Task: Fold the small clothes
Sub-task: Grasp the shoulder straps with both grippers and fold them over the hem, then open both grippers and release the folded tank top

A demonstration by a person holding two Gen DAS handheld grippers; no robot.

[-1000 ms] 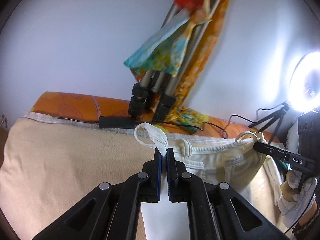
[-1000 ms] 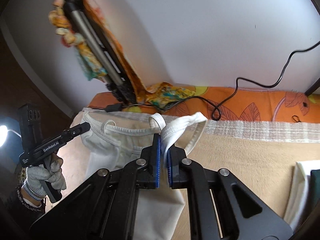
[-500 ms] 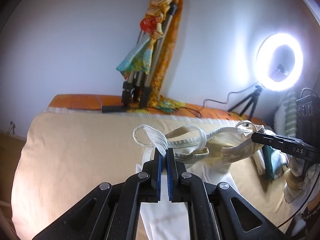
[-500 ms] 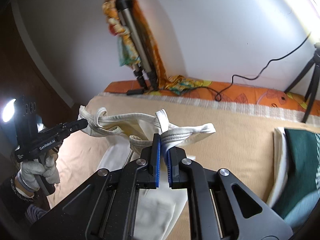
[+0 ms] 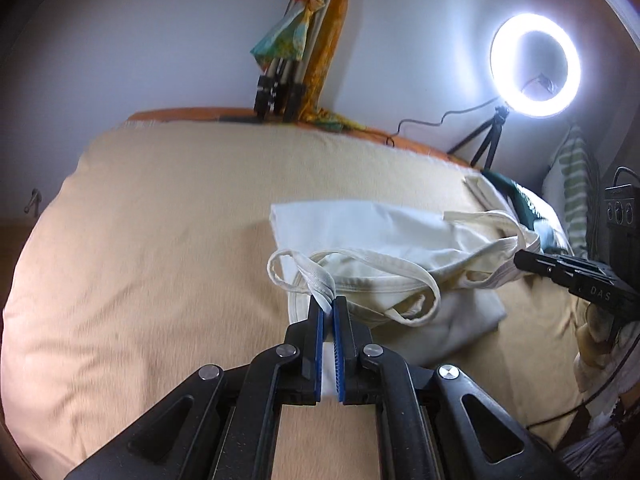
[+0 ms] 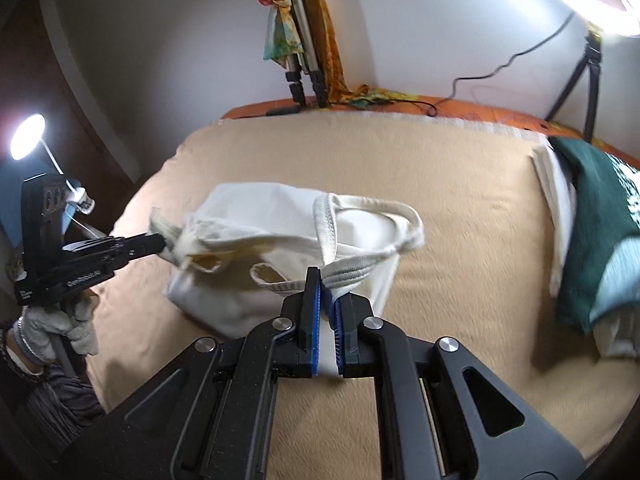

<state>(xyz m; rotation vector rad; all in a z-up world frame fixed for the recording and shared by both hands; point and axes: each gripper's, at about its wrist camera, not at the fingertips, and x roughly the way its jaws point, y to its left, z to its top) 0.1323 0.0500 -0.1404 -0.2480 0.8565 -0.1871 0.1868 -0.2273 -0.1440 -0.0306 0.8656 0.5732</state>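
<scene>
A small cream tank top [image 5: 384, 240] [image 6: 256, 216] lies doubled over on the tan blanket [image 5: 160, 240], its strap end folded forward over the lower half. My left gripper [image 5: 329, 300] is shut on one shoulder strap [image 5: 316, 280]. My right gripper [image 6: 327, 280] is shut on the other strap [image 6: 352, 272]. In the left wrist view the right gripper [image 5: 520, 258] shows at the right, pinching its strap. In the right wrist view the left gripper [image 6: 160, 242] grips cloth at the left, held by a gloved hand [image 6: 60, 328].
A stack of folded clothes with a dark green piece [image 6: 592, 216] on top sits at the blanket's right side. A lit ring light [image 5: 536, 64] on a small tripod stands behind it. A folded tripod draped in patterned cloth [image 5: 296, 40] leans on the far wall. A lamp [image 6: 28, 140] glows left.
Both grippers pulled back toward the near edge with the straps, folding the top's upper part over its lower part. The garment went from hanging taut to lying doubled on the blanket.
</scene>
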